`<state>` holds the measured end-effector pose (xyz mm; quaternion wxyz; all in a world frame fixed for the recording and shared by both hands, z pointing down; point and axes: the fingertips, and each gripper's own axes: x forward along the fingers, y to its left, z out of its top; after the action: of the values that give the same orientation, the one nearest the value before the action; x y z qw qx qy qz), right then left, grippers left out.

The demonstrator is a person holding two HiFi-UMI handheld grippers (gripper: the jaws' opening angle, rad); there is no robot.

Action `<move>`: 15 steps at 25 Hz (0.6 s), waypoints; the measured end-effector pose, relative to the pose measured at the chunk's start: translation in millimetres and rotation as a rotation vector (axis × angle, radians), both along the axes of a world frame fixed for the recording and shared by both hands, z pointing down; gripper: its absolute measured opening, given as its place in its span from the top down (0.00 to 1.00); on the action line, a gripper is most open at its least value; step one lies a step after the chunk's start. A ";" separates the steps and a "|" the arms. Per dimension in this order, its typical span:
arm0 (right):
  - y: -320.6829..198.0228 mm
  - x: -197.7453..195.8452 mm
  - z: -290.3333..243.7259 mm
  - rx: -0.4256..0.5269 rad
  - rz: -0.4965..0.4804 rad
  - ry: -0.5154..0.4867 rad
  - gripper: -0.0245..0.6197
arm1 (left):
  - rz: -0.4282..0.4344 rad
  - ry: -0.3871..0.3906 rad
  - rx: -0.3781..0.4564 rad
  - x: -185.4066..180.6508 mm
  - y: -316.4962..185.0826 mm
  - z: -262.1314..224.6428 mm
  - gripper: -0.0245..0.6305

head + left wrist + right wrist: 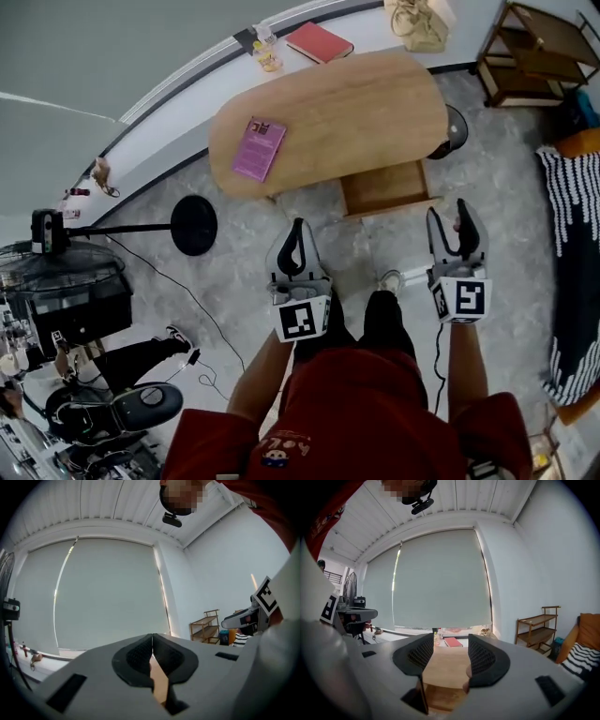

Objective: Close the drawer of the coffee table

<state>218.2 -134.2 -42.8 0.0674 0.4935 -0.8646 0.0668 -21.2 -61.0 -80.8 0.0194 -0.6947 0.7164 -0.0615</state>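
Observation:
The oval wooden coffee table stands ahead of me, and its drawer is pulled out toward me on the near right side. My left gripper hovers over the floor a little left of the drawer front, shut with nothing in it; in the left gripper view its pads meet. My right gripper is just right of the drawer's near corner, open and empty. In the right gripper view the tabletop and the open drawer show between its jaws.
A pink book lies on the table's left end. A red book, a bottle and a bag sit on the ledge behind. A wooden shelf stands at the far right, a striped cushion right, a black round base left.

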 end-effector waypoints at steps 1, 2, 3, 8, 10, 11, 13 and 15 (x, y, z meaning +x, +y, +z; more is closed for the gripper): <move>3.4 -1.0 13.0 -0.010 -0.004 0.012 0.61 | 0.007 0.001 -0.018 2.7 1.7 11.7 0.95; 6.6 -3.5 26.1 -0.019 -0.007 0.023 0.61 | 0.013 0.002 -0.035 3.9 3.0 24.2 0.95; 9.4 -6.6 39.6 -0.026 -0.006 0.033 0.61 | 0.020 0.001 -0.049 3.9 3.8 37.5 0.95; 23.6 -26.6 114.3 -0.064 0.031 0.039 0.60 | 0.039 0.014 -0.102 -8.8 8.7 118.3 0.95; 35.9 -31.8 149.1 -0.083 0.030 0.070 0.59 | 0.047 0.026 -0.137 -12.3 17.2 155.8 0.95; 42.2 -34.6 168.1 -0.096 0.029 0.085 0.58 | 0.051 0.029 -0.156 -14.0 22.0 175.7 0.95; 52.3 -43.0 210.0 -0.120 0.021 0.110 0.57 | 0.057 0.031 -0.188 -19.7 29.9 219.0 0.95; 60.5 -52.0 253.6 -0.141 0.009 0.127 0.57 | 0.066 0.032 -0.214 -26.9 35.9 264.0 0.95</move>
<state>166.2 -73.7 210.8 0.1564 0.4946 -0.8495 0.0962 -48.2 -25.1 183.1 -0.0644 -0.7168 0.6828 -0.1260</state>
